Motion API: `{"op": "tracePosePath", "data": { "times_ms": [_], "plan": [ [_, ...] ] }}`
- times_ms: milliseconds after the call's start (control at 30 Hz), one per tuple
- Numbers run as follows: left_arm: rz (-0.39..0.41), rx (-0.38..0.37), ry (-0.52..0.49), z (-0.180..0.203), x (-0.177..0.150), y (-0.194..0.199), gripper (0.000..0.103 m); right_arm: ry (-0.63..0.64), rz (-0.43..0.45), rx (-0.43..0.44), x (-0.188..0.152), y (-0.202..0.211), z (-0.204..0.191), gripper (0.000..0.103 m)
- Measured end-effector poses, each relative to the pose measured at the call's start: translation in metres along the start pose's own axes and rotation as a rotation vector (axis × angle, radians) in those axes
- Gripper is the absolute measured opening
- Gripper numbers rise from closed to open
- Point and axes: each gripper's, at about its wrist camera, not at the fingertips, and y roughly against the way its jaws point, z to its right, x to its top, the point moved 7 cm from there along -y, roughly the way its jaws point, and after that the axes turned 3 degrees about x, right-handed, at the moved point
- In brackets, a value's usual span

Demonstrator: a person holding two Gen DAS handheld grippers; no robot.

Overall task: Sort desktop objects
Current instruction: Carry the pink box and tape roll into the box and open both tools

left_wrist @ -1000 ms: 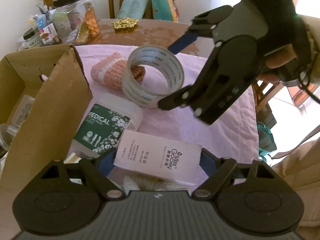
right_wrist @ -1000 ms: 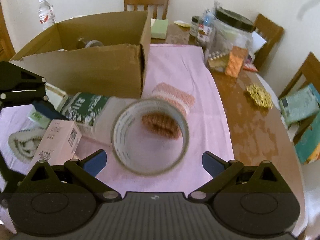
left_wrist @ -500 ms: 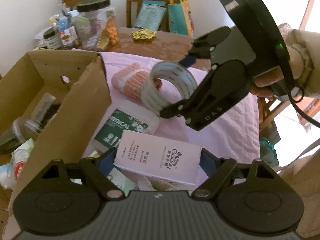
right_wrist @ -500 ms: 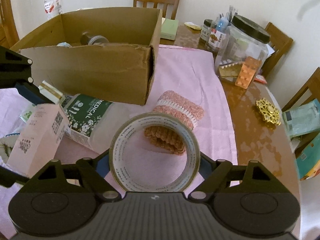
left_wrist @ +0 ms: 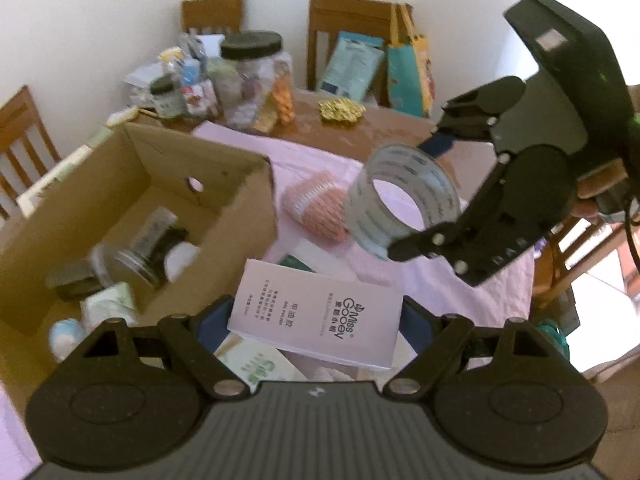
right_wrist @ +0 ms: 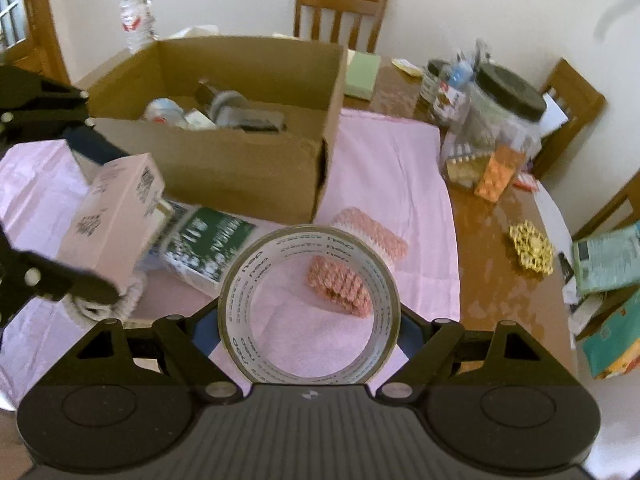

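My left gripper [left_wrist: 316,322] is shut on a pale pink carton [left_wrist: 316,320] with printed text, held off the table beside the open cardboard box [left_wrist: 224,216]. In the right wrist view the same carton [right_wrist: 112,216] hangs at the left in that gripper [right_wrist: 88,216]. A roll of clear tape [right_wrist: 308,304] sits clamped between the blue pads of my right gripper [right_wrist: 308,326], lifted above the pink cloth [right_wrist: 384,168]. From the left wrist view the tape roll [left_wrist: 400,200] and right gripper [left_wrist: 424,196] are up at the right. The box holds a jar and several small items.
A pink knitted piece [right_wrist: 352,264] and a green-labelled medical pack [right_wrist: 208,240] lie on the cloth near the box. A black-lidded jar [right_wrist: 500,120], bottles, a gold ornament [right_wrist: 532,246] and bags crowd the wooden table's far side. Wooden chairs surround it.
The right gripper closed on the tape roll and lifted it off the cloth. The left gripper rose with the pink carton, bringing the box's inside into view.
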Motion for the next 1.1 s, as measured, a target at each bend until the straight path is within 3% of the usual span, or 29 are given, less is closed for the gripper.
{"op": "tracePosePath", "data": {
  "times_ms": [367, 633, 900, 1100],
  "plan": [
    [0.060, 0.104, 0.064, -0.035, 0.029, 0.029, 0.086, 0.117, 0.085, 0.056, 0.055, 0.031, -0.018, 0.088],
    [0.076, 0.163, 0.104, -0.067, 0.042, 0.032, 0.086, 0.192, 0.114, 0.078, 0.092, 0.026, -0.022, 0.088],
    [0.075, 0.212, 0.170, -0.104, 0.047, 0.022, 0.088, 0.215, 0.127, 0.095, 0.123, 0.013, -0.018, 0.088],
    [0.026, 0.218, 0.214, -0.120, 0.038, 0.010, 0.088, 0.232, 0.126, 0.106, 0.141, 0.001, -0.016, 0.088]
  ]
}}
